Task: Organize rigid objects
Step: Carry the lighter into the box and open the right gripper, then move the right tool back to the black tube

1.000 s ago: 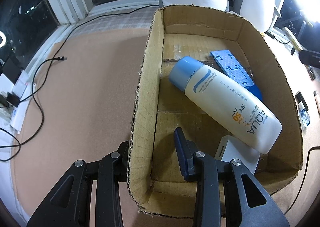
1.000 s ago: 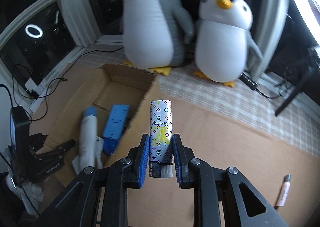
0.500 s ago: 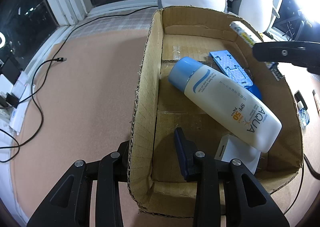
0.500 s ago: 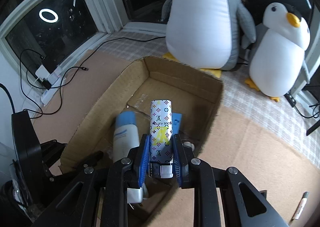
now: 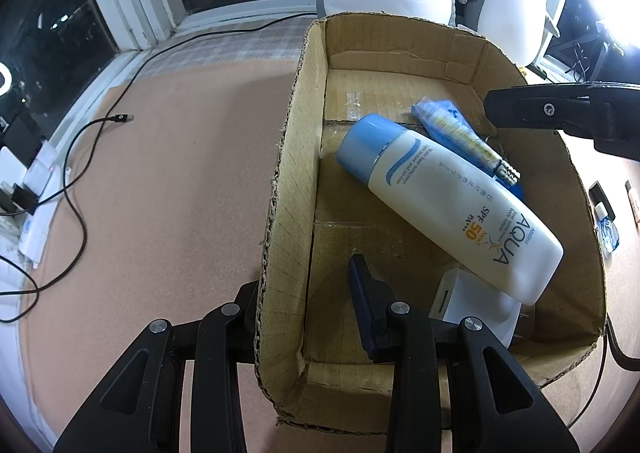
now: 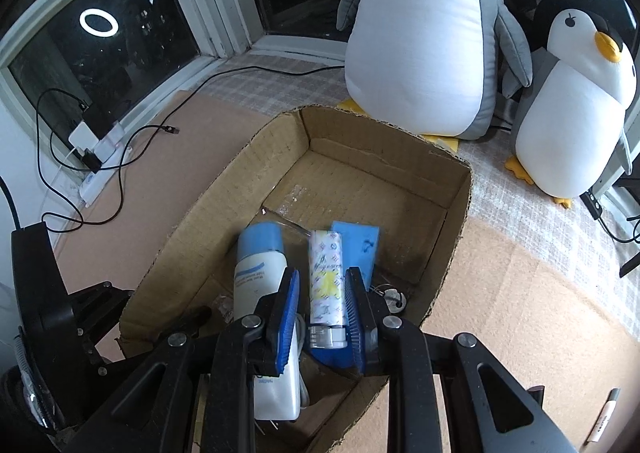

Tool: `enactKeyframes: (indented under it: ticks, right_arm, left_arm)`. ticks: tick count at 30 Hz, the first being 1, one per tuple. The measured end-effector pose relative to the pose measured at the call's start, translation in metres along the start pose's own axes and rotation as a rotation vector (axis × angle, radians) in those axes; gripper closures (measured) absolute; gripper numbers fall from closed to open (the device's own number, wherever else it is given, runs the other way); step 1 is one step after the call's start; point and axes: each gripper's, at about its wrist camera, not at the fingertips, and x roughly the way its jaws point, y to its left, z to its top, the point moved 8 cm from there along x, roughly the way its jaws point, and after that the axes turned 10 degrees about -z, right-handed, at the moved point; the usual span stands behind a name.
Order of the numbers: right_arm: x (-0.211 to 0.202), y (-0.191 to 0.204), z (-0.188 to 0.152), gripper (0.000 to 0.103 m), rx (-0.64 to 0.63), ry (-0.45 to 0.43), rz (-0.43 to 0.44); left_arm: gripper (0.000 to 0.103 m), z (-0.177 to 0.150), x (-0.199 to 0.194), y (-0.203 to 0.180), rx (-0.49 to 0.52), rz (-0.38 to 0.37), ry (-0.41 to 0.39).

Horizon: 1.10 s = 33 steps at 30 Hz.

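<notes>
Two grippers in play, both at the cardboard box. Your left gripper is clenched on the box's left wall: one finger outside, one blue-padded finger inside, cardboard pinched between them. Your right gripper hangs over the box interior, and its jaws are opening. The patterned tube sits between the pads with a visible gap on both sides, so it's released, not gripped.

In your left wrist view the tube lies in the box at about 1 o'clock from the gripper, on top of the blue flat item, its clear cap end pointing toward 4 o'clock. It's just beside the sunscreen bottle on the bottle's far side; whether the two touch, can't tell. The bottle lies diagonally, blue cap toward 11 o'clock, base toward 4 o'clock, resting on a white adapter in the near-right corner. The right gripper's black body comes in over the right wall at 2 o'clock.

In your right wrist view the bottle runs along the left of the tube, with the blue item under and right of it. Two plush penguins stand beyond the box at 12 to 1 o'clock. A pen-like stick lies on the mat at 4 o'clock, well apart from the box.
</notes>
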Motion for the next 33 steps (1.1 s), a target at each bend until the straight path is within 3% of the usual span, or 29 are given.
enactKeyframes:
  ticks: [3, 13, 33]
  right_arm:
    - [-0.002, -0.001, 0.000, 0.070, -0.001, -0.010, -0.010]
    - [-0.015, -0.016, -0.007, 0.066, 0.036, -0.027, -0.019]
    - [-0.069, -0.077, -0.045, 0.066, 0.095, -0.079, -0.164]
  left_arm:
    - [0.070, 0.000, 0.000, 0.000, 0.000, 0.000, 0.000]
    - [0.070, 0.001, -0.001, 0.000, 0.000, 0.006, -0.001]
    - [0.070, 0.001, -0.001, -0.001, 0.000, 0.013, -0.001]
